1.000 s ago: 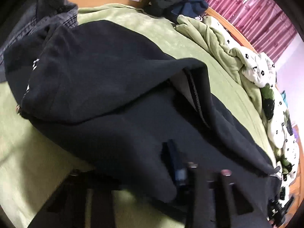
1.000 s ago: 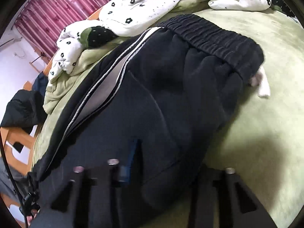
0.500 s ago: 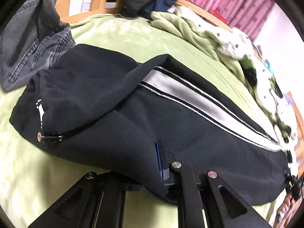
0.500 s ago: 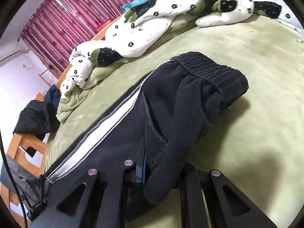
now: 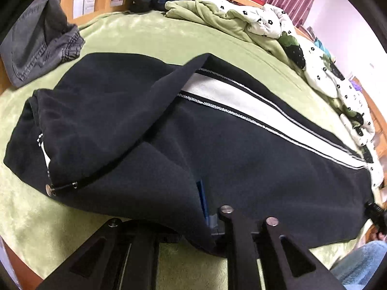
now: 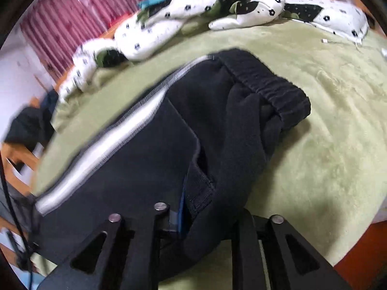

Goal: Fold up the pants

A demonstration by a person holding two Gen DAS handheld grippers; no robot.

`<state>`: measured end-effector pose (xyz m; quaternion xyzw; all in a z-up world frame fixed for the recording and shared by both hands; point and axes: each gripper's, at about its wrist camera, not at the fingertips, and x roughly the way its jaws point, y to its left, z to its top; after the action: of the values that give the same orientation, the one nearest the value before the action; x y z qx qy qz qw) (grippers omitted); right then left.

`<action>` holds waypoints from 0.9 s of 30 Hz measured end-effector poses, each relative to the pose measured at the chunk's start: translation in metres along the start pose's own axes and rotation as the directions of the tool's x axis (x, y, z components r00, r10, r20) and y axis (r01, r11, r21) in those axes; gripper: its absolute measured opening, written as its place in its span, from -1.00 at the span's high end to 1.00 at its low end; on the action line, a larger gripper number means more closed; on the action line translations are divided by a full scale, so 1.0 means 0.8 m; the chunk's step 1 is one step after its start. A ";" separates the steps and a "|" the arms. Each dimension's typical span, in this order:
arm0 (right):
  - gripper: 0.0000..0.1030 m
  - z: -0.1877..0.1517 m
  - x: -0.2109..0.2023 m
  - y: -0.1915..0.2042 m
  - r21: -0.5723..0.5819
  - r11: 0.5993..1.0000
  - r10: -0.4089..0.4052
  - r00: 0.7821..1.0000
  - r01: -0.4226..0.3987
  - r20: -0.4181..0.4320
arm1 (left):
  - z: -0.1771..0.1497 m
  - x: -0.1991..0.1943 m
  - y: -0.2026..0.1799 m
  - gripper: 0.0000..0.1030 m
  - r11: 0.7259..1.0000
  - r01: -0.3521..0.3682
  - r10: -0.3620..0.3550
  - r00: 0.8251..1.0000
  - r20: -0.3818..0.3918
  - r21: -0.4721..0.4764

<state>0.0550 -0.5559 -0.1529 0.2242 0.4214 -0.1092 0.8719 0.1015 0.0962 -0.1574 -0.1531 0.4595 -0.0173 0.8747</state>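
Pants (image 5: 169, 125) lie on the bed (image 5: 150, 36); left tool (image 5: 193, 220) and right tool (image 6: 205, 215) each pinch the fabric edge.

The pants (image 5: 217, 145) are black fleece joggers with a wide white side stripe (image 5: 254, 104) edged in dotted trim. They lie lengthwise across a green bed cover, folded in half with one leg on top of the other. In the left wrist view the cuffs are at the left, where a flap of the upper leg is turned back over the stripe. In the right wrist view the elastic waistband (image 6: 268, 84) lies bunched at the far right.
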 end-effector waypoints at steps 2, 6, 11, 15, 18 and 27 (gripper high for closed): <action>0.39 -0.005 -0.004 0.002 -0.014 1.000 -0.021 1.000 0.021 0.012 | 0.000 -0.002 0.008 0.49 1.000 0.013 -0.013 1.000 -0.010 -0.007; 0.06 -0.009 -0.026 -0.015 0.025 0.999 -0.047 0.996 0.046 0.072 | -0.010 -0.016 0.022 0.10 1.000 0.007 -0.007 1.000 -0.003 -0.008; -0.22 0.002 -0.034 -0.045 0.131 0.991 -0.027 0.994 0.012 0.110 | -0.025 -0.037 0.033 -0.11 1.000 0.001 -0.001 1.000 0.014 -0.003; -0.26 0.019 -0.022 -0.052 0.165 0.986 -0.025 0.993 0.006 0.118 | -0.032 -0.051 0.026 -0.14 0.999 -0.037 0.035 0.998 0.044 0.033; -0.30 0.029 -0.008 -0.055 0.175 0.985 -0.013 0.993 -0.009 0.121 | -0.034 -0.060 0.017 -0.14 0.996 -0.068 0.064 0.997 0.053 0.061; -0.53 0.068 0.047 -0.085 0.319 0.944 0.046 0.990 -0.088 0.135 | -0.036 -0.080 0.010 -0.14 0.990 -0.132 0.128 0.987 0.101 0.040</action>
<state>0.0901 -0.6416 -0.1727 0.3711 0.3340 -0.1611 0.8513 0.0404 0.1072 -0.1237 -0.1032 0.4245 0.0366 0.8988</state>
